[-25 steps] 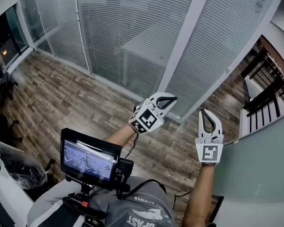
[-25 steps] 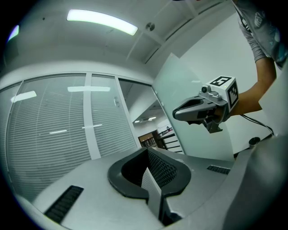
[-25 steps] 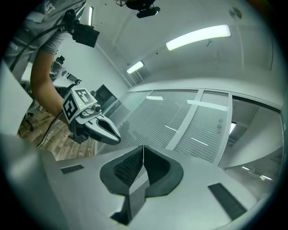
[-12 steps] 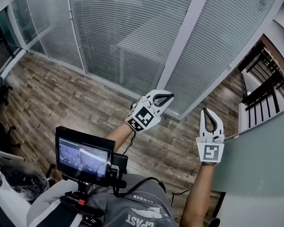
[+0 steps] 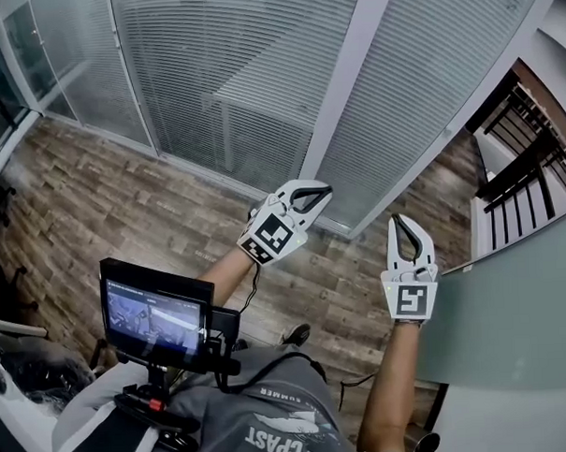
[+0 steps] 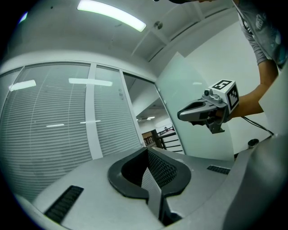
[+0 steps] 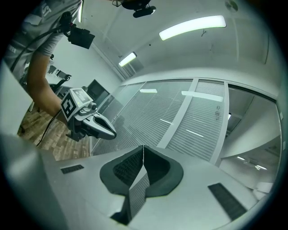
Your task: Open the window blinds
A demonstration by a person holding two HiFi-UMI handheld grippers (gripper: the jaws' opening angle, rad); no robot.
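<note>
The left tongs (image 5: pixel 326 190) and right tongs (image 5: pixel 398 221) were pressed together, empty, facing the closed blinds (image 5: pixel 229 73).

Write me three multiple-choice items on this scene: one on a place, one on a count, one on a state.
1. Where is the monitor in the head view?
A. lower left
B. upper right
C. between the two grippers

2. How many grippers does the head view show?
A. one
B. two
C. three

3. The right gripper's jaws are:
A. wide apart
B. clamped on a cord
C. together, nothing between them

Answers:
1 A: it sits low at the left, below the left gripper.
2 B: one is at the left and one at the right, both before the blinds.
3 C: the right gripper view shows them meeting, with nothing held.
</note>
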